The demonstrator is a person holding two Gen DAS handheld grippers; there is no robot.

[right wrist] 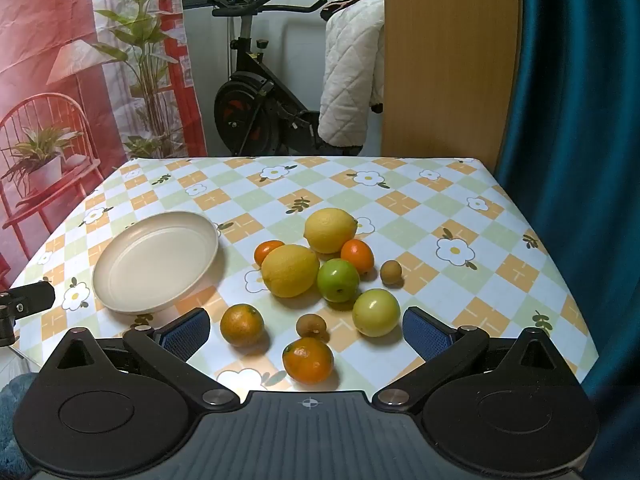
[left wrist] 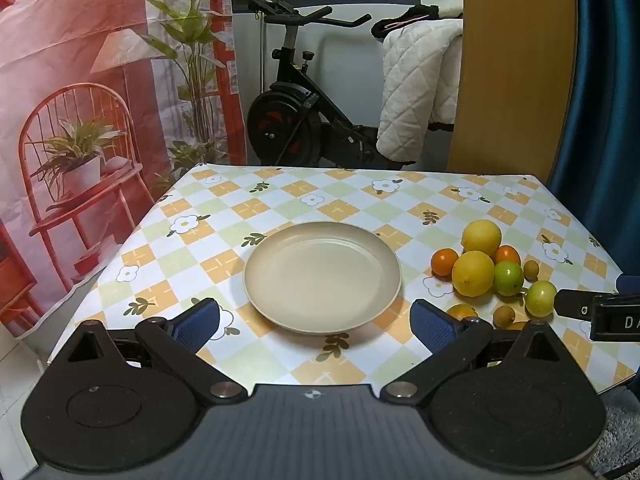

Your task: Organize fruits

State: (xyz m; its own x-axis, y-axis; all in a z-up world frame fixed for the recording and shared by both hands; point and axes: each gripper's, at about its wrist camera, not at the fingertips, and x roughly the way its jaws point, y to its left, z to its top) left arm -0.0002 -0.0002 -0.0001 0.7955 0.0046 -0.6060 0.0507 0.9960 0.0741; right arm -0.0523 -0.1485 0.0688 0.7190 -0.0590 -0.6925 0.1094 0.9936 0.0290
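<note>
An empty beige plate [left wrist: 322,276] sits mid-table; it also shows at the left in the right wrist view [right wrist: 156,262]. To its right lies a cluster of fruit: two lemons [right wrist: 290,270] [right wrist: 330,230], several oranges such as the nearest one [right wrist: 308,360], a green fruit [right wrist: 338,280], a pale green fruit [right wrist: 376,312] and two small brown fruits [right wrist: 311,326]. My left gripper [left wrist: 316,320] is open and empty over the plate's near edge. My right gripper [right wrist: 306,330] is open and empty, with the near fruits between its fingers' line.
The table has a checked floral cloth [left wrist: 280,200]. Behind it stand an exercise bike [left wrist: 296,112], a wooden panel [left wrist: 512,68], a blue curtain [right wrist: 580,120] and a printed backdrop [left wrist: 80,100]. The right gripper's tip [left wrist: 592,312] shows in the left wrist view.
</note>
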